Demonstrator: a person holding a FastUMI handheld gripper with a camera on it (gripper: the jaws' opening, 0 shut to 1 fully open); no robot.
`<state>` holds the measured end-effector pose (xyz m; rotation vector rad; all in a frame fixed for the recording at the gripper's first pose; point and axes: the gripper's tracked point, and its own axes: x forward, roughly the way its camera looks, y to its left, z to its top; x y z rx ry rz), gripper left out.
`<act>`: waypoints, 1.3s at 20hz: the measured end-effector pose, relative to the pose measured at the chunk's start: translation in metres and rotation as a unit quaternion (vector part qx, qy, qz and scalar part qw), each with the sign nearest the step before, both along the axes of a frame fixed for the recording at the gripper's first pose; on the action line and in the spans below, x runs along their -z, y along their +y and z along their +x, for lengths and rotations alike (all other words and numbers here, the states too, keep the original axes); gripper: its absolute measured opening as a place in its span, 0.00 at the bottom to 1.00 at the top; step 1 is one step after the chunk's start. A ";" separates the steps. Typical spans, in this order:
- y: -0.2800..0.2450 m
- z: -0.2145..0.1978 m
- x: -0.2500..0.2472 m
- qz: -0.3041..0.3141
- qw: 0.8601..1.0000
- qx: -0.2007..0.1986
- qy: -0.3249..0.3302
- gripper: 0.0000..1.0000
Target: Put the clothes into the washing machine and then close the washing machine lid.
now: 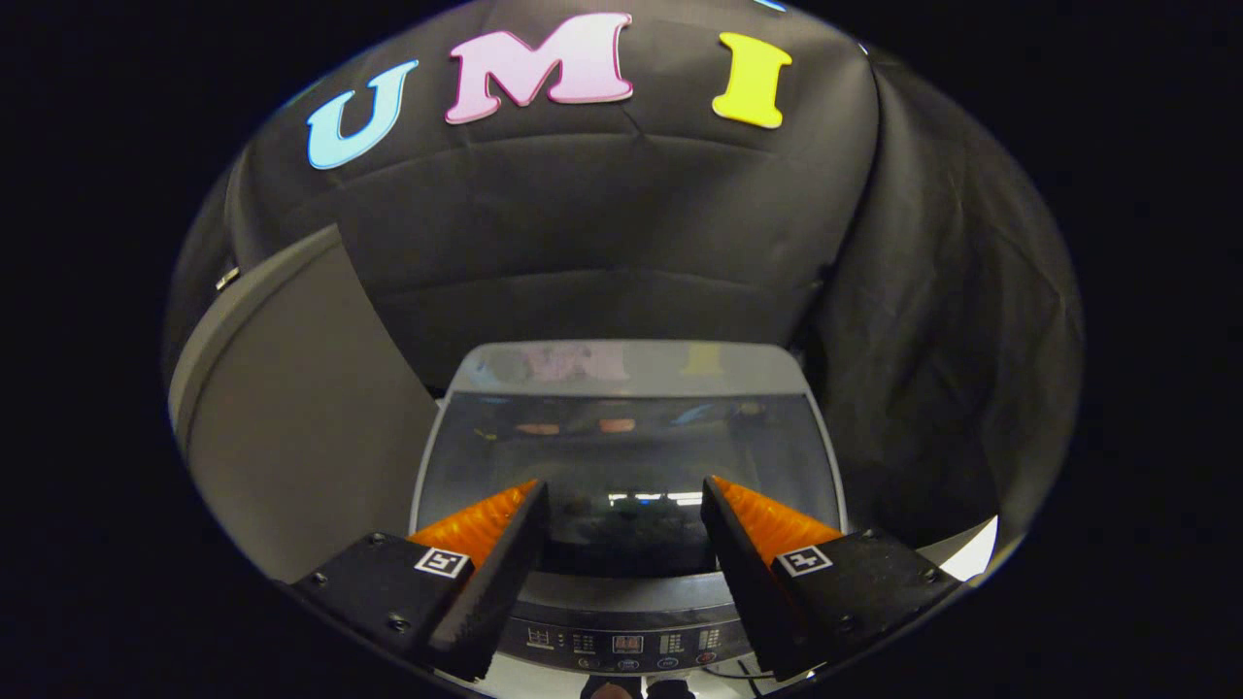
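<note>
A top-loading washing machine (631, 367) stands right below and ahead of me, against the black cloth wall. Its dark glass lid (621, 437) lies flat and down over the tub, and reflections on the glass hide whatever is underneath. The control panel (626, 641) with buttons and a small display runs along the near edge, between the bases of my fingers. My gripper (623, 482) hovers over the front half of the lid, open wide, with nothing between its fingers. I cannot tell whether the tips touch the glass.
A tall grey panel (291, 417) rises close by on the left of the machine. Black cloth (932, 388) hangs behind and to the right. A bit of white surface (971, 549) shows past the right finger.
</note>
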<state>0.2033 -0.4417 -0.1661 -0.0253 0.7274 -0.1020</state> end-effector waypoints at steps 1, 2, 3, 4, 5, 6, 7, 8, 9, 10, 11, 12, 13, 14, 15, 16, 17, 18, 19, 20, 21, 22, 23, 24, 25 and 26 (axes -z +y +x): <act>0.001 0.004 -0.013 -0.002 1.000 -0.001 -0.015 0.99; 0.001 0.007 -0.028 -0.004 1.000 -0.003 -0.031 0.99; 0.003 0.009 -0.045 -0.005 0.999 -0.004 -0.047 0.99; 0.004 0.010 -0.062 -0.003 0.998 -0.005 -0.065 0.99; 0.005 0.011 -0.079 0.000 0.996 -0.007 -0.084 0.99; 0.007 0.011 -0.094 0.003 0.995 -0.008 -0.102 0.99; 0.008 0.012 -0.110 0.004 0.993 -0.011 -0.121 0.98; 0.008 0.010 -0.124 0.002 0.991 -0.014 -0.136 0.99; 0.008 0.008 -0.137 -0.002 0.988 -0.016 -0.151 0.99; 0.009 0.005 -0.151 -0.004 0.986 -0.019 -0.163 0.99; 0.010 0.002 -0.164 -0.003 0.984 -0.019 -0.174 0.99; 0.012 0.000 -0.178 0.003 0.982 -0.022 -0.188 0.99; 0.017 -0.003 -0.193 0.010 0.979 -0.027 -0.201 0.99; 0.021 -0.004 -0.207 0.011 0.976 -0.031 -0.214 0.99; 0.023 -0.006 -0.222 0.006 0.973 -0.033 -0.229 0.99; 0.023 -0.009 -0.233 0.002 0.970 -0.031 -0.240 0.99; 0.025 -0.012 -0.241 0.004 0.968 -0.030 -0.250 0.99; 0.030 -0.014 -0.250 0.008 0.965 -0.031 -0.261 0.99; 0.035 -0.017 -0.259 0.012 0.962 -0.033 -0.271 0.99; 0.038 -0.022 -0.268 0.012 0.959 -0.036 -0.282 0.99; 0.040 -0.027 -0.277 0.011 0.955 -0.037 -0.294 0.99; 0.043 -0.033 -0.285 0.009 0.952 -0.038 -0.304 0.99; 0.046 -0.039 -0.292 0.008 0.949 -0.038 -0.314 0.99; 0.048 -0.041 -0.297 0.007 0.946 -0.035 -0.323 0.99; 0.049 -0.048 -0.300 0.006 0.944 -0.034 -0.327 0.99; 0.050 -0.055 -0.305 0.005 0.943 -0.034 -0.332 0.99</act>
